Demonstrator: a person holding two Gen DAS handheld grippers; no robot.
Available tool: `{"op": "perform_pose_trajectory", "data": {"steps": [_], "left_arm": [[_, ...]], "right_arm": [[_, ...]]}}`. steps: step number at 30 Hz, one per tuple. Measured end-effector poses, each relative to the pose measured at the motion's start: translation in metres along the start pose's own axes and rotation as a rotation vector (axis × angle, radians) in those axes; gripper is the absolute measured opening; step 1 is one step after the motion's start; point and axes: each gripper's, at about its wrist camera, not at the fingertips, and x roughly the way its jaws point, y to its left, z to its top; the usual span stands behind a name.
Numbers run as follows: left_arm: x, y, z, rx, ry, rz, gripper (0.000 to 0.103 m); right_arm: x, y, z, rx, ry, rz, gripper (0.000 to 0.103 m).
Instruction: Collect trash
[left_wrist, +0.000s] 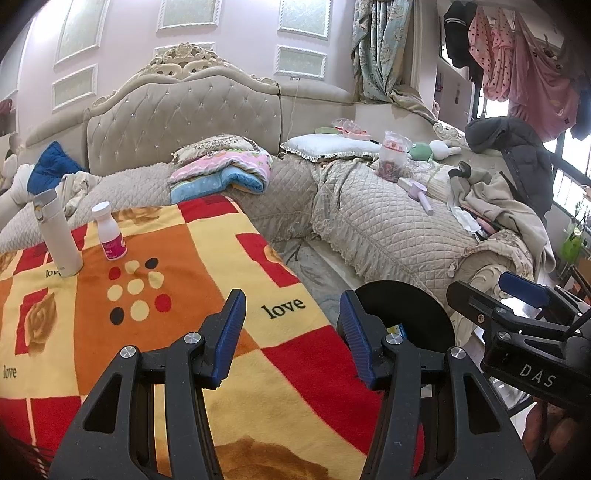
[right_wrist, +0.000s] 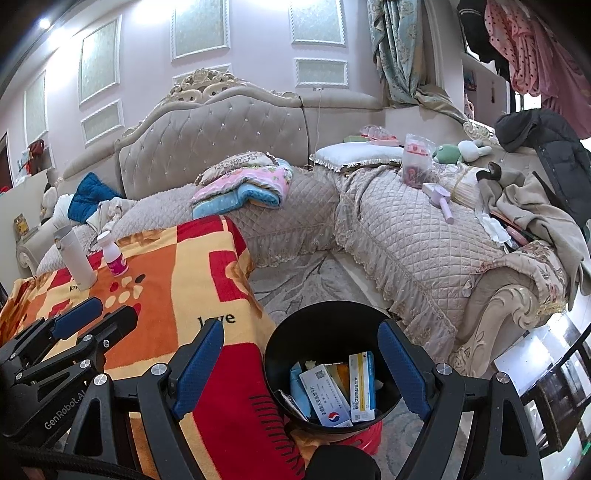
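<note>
A round black bin (right_wrist: 273, 350) stands on the floor beside the blanket-covered table; several medicine boxes (right_wrist: 325, 397) lie inside it. Above the bin my right gripper (right_wrist: 301, 369) is open, with nothing between its blue pads. Only part of the bin (left_wrist: 410, 314) shows in the left wrist view, behind the right finger. My left gripper (left_wrist: 291, 336) hangs open and empty over the red, orange and yellow blanket (left_wrist: 177, 280). At the blanket's far left stand a white flask (left_wrist: 59, 236) and a small white bottle with a pink label (left_wrist: 109, 232).
A quilted beige sofa (left_wrist: 388, 225) runs behind and right, piled with folded blankets (left_wrist: 221, 171), a pillow, a snack bag (left_wrist: 393, 157), toys and clothes. A dark jacket (left_wrist: 517, 155) drapes at the right end. Patterned floor lies between table and sofa.
</note>
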Motion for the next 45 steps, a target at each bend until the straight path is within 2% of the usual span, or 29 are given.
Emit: {"op": "perform_pose_trajectory", "data": {"steps": [38, 45], "left_arm": [[0.009, 0.000, -0.008, -0.007, 0.024, -0.008, 0.051], [0.007, 0.001, -0.008, 0.012, 0.000, 0.000, 0.051]], "right_arm": [[0.008, -0.006, -0.004, -0.007, 0.024, -0.005, 0.084], [0.013, -0.005, -0.005, -0.016, 0.039, -0.004, 0.084]]}}
